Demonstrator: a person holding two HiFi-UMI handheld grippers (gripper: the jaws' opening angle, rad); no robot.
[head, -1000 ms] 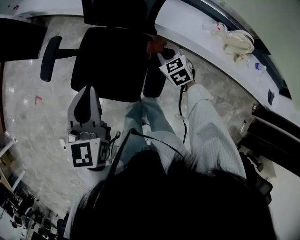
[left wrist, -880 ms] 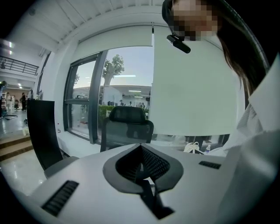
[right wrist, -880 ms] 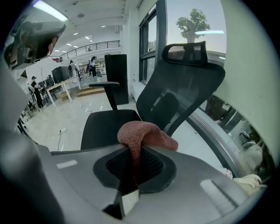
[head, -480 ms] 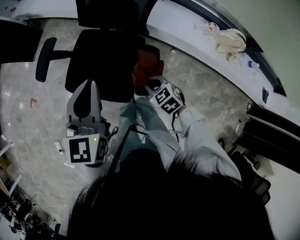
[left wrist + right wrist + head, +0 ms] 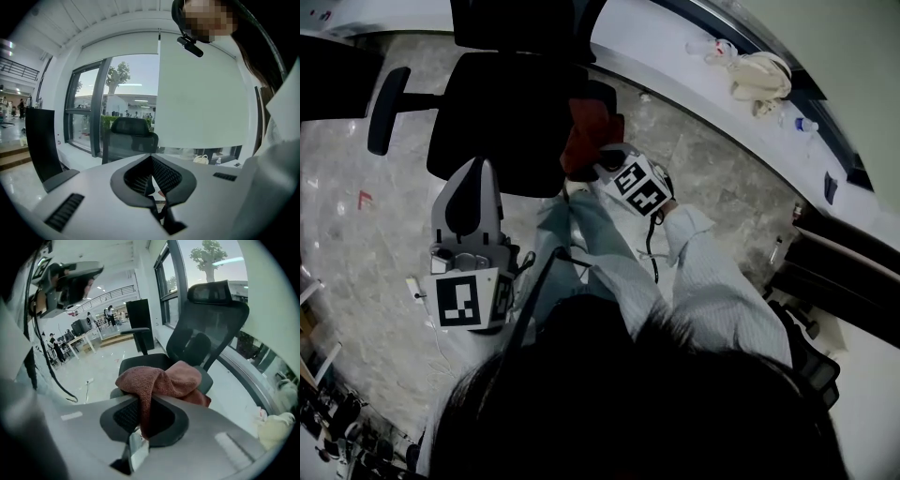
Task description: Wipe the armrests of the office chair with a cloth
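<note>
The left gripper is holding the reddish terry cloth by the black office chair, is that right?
Not quite: it is the right gripper, not the left, that holds the reddish terry cloth by the black office chair. The right gripper view shows its jaws clamped on the cloth.

Pale marbled floor point(image 5: 356, 169) fills the left of the head view, with a small red mark point(image 5: 364, 199) at mid-left. A white ledge point(image 5: 661, 52) curves along the upper right, carrying a cream bag point(image 5: 759, 75) with a small bottle point(image 5: 806, 125) near it. In the left gripper view, a tree point(image 5: 117, 75) shows through the window point(image 5: 89, 117), left of a white blind point(image 5: 201, 93).
</note>
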